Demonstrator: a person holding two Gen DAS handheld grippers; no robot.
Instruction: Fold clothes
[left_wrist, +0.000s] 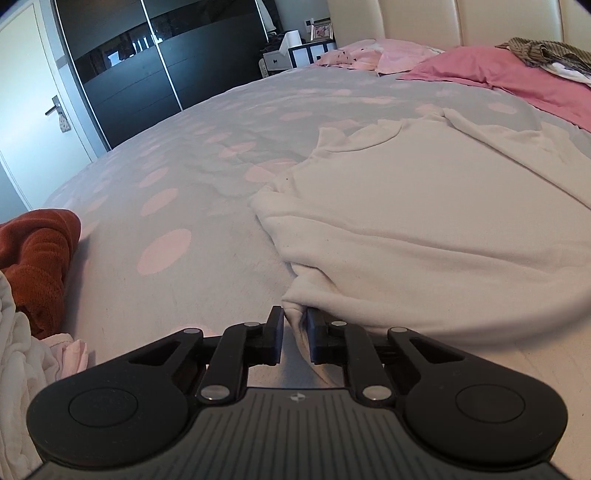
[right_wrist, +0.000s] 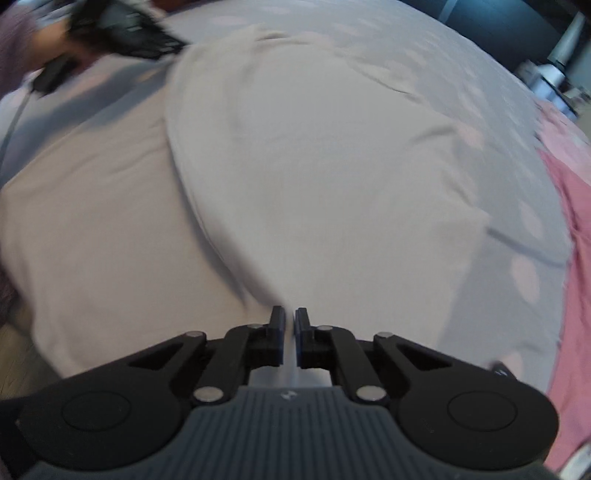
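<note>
two grippers: left gripper pinches soft white garment hem; right gripper nips its fabric

Both wrist views—close over white garment

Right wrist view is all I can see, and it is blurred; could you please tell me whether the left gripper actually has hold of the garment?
Observer: Yes. In the left wrist view, the left gripper has its jaws closed on a bunched corner of the white garment.
Operator: Thank you. Is other laundry lying nearby?
Observer: A rust-coloured towel lies on the spotted bedspread, off to the left and apart from the garment.
Operator: And anything further away?
Observer: A heap of striped clothes sits on the pink pillow.
</note>
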